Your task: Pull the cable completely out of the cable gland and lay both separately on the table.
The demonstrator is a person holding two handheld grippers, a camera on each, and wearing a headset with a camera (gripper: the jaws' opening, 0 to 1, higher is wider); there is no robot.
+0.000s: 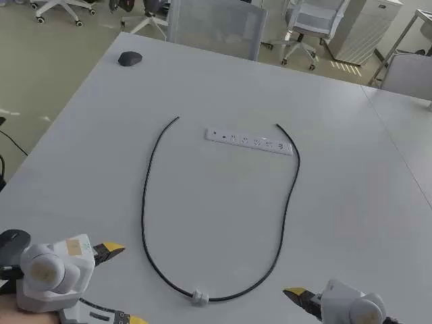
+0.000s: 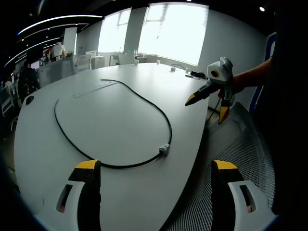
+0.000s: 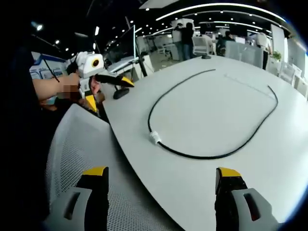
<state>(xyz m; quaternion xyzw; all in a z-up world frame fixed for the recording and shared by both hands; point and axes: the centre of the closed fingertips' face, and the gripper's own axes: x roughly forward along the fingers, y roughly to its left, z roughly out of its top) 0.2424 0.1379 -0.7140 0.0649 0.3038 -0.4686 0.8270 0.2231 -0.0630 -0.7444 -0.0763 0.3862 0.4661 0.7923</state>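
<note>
A black cable (image 1: 145, 202) lies in a long U on the white table (image 1: 216, 81), both ends pointing away from me. A small whitish cable gland (image 1: 199, 297) sits threaded on it at the bottom of the U, near the front edge. My left gripper (image 1: 125, 283) hovers open at the front left, apart from the cable. My right gripper (image 1: 300, 297) is open at the front right. In the left gripper view the gland (image 2: 164, 148) lies ahead of the open left gripper (image 2: 156, 166), with the right gripper (image 2: 207, 94) beyond. The right gripper view has the gland (image 3: 154, 138) ahead of the open right gripper (image 3: 161, 172), and the left gripper (image 3: 108, 86) across from it.
A white power strip (image 1: 250, 141) lies between the cable's two ends. A dark mouse (image 1: 129, 59) rests at the far left corner. Office chairs (image 1: 216, 27) stand behind the table. A mesh chair seat (image 2: 240, 159) lies just off the front edge.
</note>
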